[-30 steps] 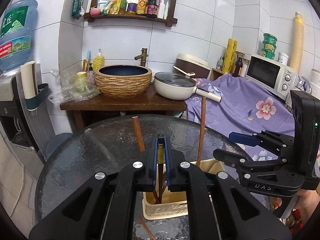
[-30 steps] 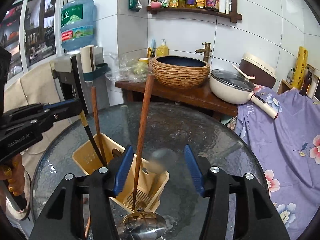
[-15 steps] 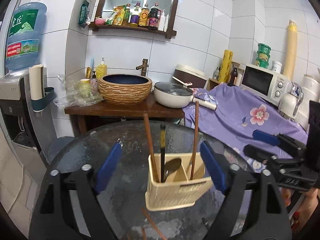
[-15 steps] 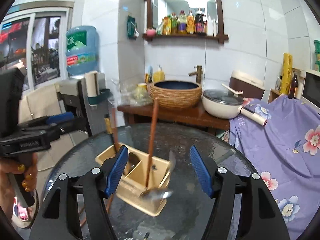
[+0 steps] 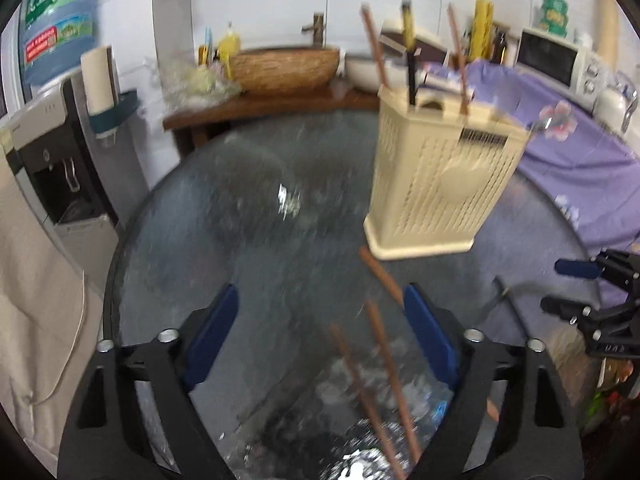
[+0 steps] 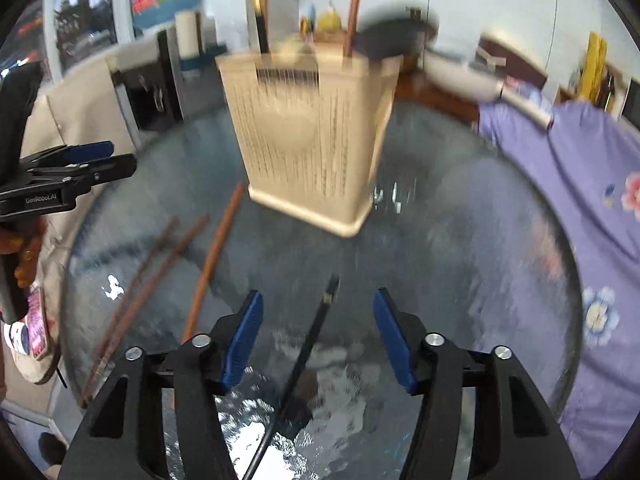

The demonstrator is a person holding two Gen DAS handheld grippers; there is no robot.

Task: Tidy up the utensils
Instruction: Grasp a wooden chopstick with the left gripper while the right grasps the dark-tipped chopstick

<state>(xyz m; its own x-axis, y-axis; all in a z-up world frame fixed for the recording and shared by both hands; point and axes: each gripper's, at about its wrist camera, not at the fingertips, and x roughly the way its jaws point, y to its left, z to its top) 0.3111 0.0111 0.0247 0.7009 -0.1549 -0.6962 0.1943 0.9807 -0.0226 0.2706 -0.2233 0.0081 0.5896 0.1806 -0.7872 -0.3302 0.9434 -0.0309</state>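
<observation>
A cream slotted utensil holder [image 5: 440, 184] [image 6: 316, 132] stands on the round glass table with brown sticks and a black-handled utensil upright in it. My left gripper [image 5: 320, 300] hovers low over the table. Its jaws are closing, and two brown chopsticks [image 5: 384, 376] lie between the fingers, untouched by the pads. A thicker brown stick [image 5: 380, 276] lies by the holder's foot. My right gripper [image 6: 318, 296] is also closing, and a black utensil handle [image 6: 316, 332] lies on the glass between its fingers, not gripped. Each gripper shows in the other's view [image 5: 576, 284] [image 6: 104, 158].
The glass table's [image 5: 240, 220] rim curves close on the left. A water dispenser [image 5: 52, 140] stands left of it, and a wooden stand with a woven basin [image 5: 284, 68] is behind. A purple floral cloth [image 5: 580, 160] and a microwave [image 5: 556, 60] are at the right.
The left gripper opened off the black-handled utensil, which now stands in the holder. Both grippers then sank toward the tabletop, and loose chopsticks and a black handle now lie between their fingers.
</observation>
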